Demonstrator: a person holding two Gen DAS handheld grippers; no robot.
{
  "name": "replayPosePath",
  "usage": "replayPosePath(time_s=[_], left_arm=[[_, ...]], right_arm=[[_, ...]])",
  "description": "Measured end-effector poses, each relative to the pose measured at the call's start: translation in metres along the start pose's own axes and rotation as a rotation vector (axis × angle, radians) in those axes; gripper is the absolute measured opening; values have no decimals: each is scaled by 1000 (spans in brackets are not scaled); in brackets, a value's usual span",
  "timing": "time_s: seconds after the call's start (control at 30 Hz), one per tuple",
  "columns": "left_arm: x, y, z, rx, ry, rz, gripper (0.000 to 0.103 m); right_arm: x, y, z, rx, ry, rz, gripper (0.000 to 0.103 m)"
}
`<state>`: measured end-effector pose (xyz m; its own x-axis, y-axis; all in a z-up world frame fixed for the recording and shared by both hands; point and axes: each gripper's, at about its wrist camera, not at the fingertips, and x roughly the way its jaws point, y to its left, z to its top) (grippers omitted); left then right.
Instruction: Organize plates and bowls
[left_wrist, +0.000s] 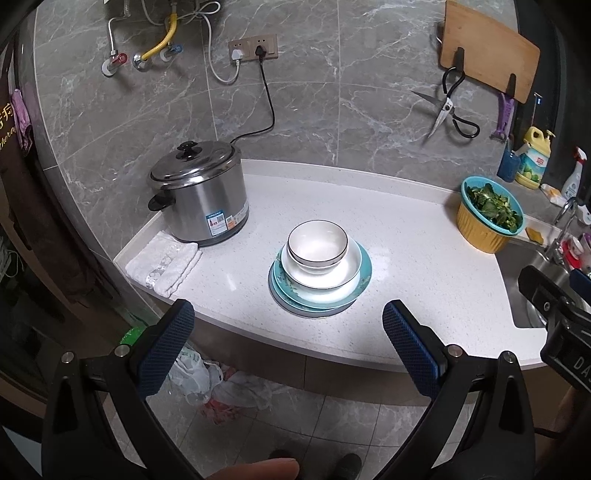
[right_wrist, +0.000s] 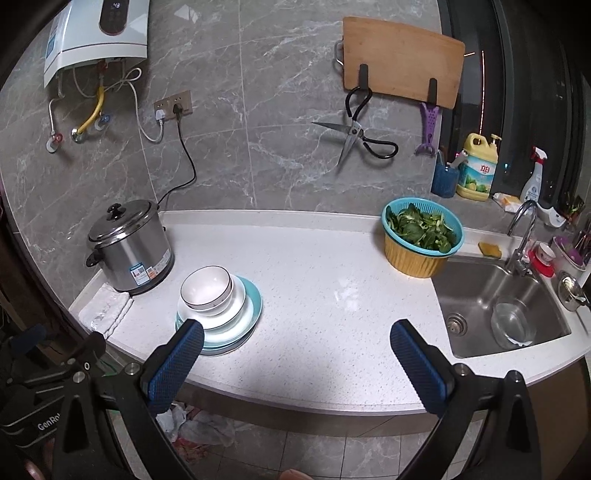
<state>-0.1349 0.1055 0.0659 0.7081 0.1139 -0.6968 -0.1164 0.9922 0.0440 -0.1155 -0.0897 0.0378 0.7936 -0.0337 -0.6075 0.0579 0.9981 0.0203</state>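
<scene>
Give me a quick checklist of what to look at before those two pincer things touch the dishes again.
1. Left gripper jaws open and empty: ok.
2. Right gripper jaws open and empty: ok.
3. Stack in order, bowl nested on top, teal plate below: ok.
4. Stack clear of the cooker and the towel: ok.
5. Stack away from the counter edge: ok.
6. Number of plates underneath: cannot tell; rims overlap.
</scene>
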Motion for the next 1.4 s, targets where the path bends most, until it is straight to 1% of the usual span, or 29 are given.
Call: replayPosePath(time_s=[0.93,1.4], left_arm=[[5,-7,-3,2,13,6,103],[10,-4,-8,5,20,3,103]], right_arm=[[5,1,-1,0,6,-5,103],[5,1,-1,1,7,-5,103]])
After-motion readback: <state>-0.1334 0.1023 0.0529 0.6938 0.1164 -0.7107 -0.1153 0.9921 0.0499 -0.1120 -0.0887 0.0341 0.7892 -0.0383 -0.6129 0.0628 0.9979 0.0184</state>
